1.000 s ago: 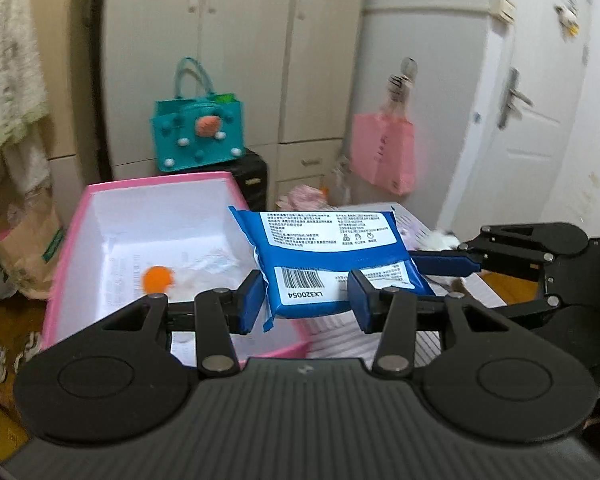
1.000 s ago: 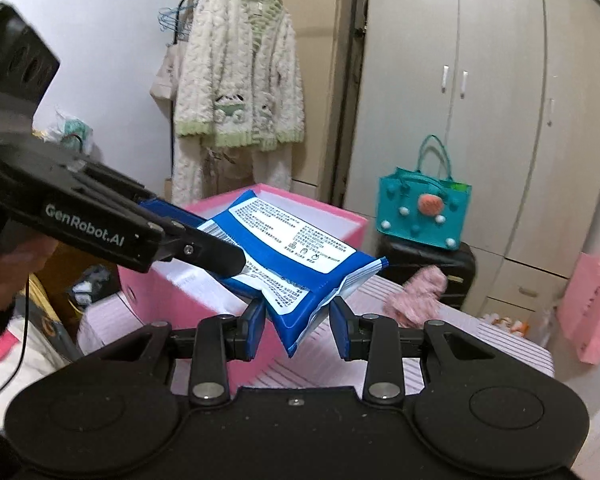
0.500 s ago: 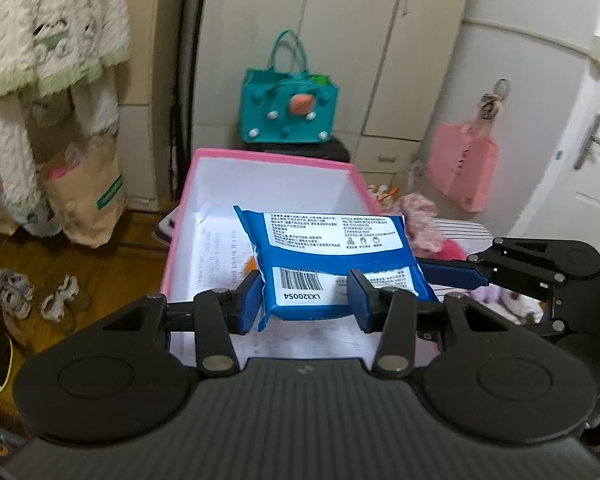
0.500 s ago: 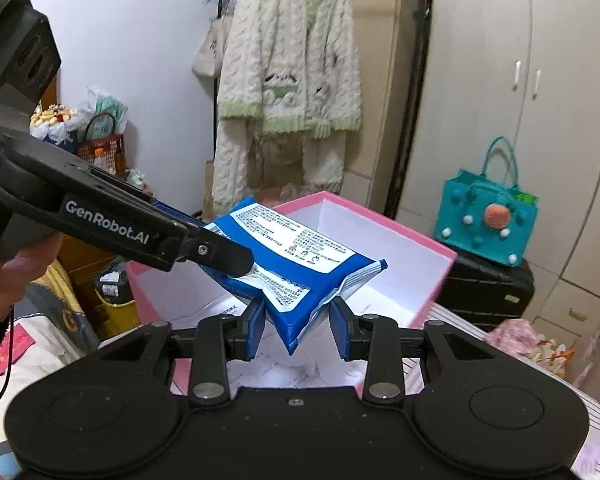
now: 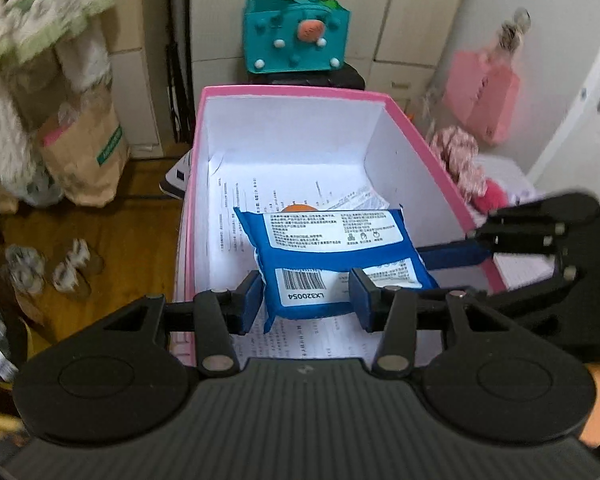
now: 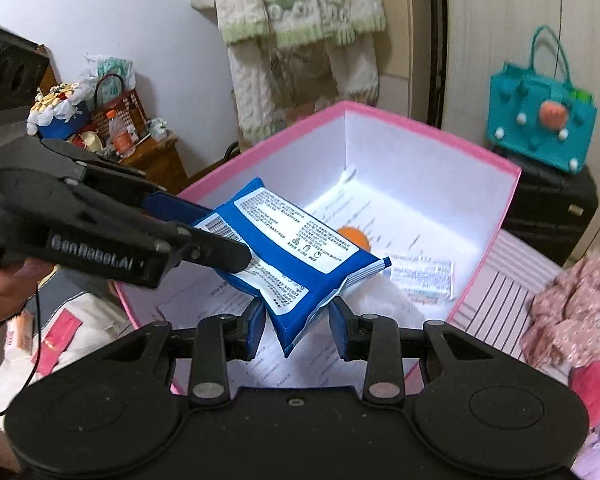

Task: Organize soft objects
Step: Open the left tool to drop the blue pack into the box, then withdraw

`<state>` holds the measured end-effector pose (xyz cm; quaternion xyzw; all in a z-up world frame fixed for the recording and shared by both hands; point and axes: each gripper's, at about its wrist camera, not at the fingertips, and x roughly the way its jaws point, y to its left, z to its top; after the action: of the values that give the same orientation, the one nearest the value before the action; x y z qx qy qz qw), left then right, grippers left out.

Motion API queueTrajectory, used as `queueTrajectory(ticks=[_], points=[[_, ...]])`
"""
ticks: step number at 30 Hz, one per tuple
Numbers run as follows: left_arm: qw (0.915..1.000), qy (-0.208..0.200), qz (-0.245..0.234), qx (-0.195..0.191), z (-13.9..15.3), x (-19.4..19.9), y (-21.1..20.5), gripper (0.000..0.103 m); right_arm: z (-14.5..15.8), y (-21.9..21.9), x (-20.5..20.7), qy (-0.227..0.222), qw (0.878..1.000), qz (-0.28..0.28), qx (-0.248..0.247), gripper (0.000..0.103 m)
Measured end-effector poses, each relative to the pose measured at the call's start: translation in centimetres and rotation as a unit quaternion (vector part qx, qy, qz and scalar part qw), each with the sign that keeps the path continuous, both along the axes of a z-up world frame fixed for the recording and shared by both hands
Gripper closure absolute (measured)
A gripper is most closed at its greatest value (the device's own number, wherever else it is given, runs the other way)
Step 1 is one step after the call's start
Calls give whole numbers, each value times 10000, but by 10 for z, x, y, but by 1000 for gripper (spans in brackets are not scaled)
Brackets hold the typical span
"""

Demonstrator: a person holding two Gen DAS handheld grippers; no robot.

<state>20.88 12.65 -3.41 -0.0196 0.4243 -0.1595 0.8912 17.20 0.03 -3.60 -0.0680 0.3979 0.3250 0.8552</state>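
Blue plastic wipes pack held by both grippers above the open pink box.

The pink-rimmed cardboard box with white inside [image 5: 288,96] holds printed paper sheets [image 5: 228,216] and a small orange ball [image 6: 354,236]. Over its near end hangs the blue-and-white plastic wipes pack [image 5: 332,248]: the left gripper [image 5: 304,300] jaws clamp its barcode end, the right gripper [image 6: 296,326] jaws pinch its opposite corner.

Blue soft pack [image 5: 332,256], white label up; held tilted above pink box [image 5: 420,152].
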Motion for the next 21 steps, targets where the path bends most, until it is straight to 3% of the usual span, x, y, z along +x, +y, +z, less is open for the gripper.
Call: queueTrajectory(ticks=[4,6,10,21], points=[[9989,-91,-207,420,-5,1,-11,55,-6,8,4,46,9998,4,-191,64],[9982,-194,-191,530,-6,3,-15,42,-6,10,6,35,9996,86,-269,64],[9932,-636,38,970,-5,-3,-17,41,-7,16,2,-202,9979,302,-527,62],[9955,-660,-86,668,24,-22,-1,39,31,-20,-19,-511,9983,159,-231,60]])
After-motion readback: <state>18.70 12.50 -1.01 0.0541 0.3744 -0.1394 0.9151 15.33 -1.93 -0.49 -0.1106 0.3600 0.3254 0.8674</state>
